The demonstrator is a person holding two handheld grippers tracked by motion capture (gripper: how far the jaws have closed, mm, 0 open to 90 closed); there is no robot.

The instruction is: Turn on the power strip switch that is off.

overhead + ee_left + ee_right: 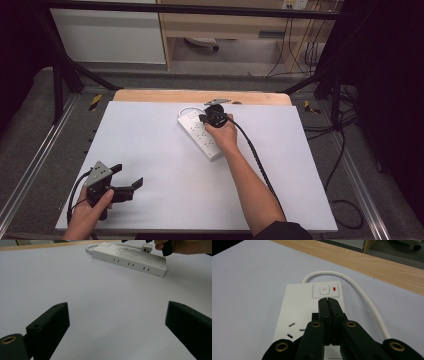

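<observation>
A white power strip [201, 136] lies slanted on the white table top [150, 150], past its middle. In the right gripper view its rocker switch [324, 290] sits at the far end beside a red light [334, 288]. My right gripper [207, 118] hovers over that end. Its jaws are shut with nothing between them, their tips [328, 300] just short of the switch. My left gripper [127, 175] rests at the near left corner, open and empty. The left gripper view looks between its wide-apart jaws [117, 322] across bare table to the strip [130, 258].
The strip's white cable [359, 292] loops out from the switch end and runs back along its right side. A small white plug [146, 247] lies behind the strip near the right hand. A wooden edge [200, 96] borders the table's far side, with dark frame posts beyond.
</observation>
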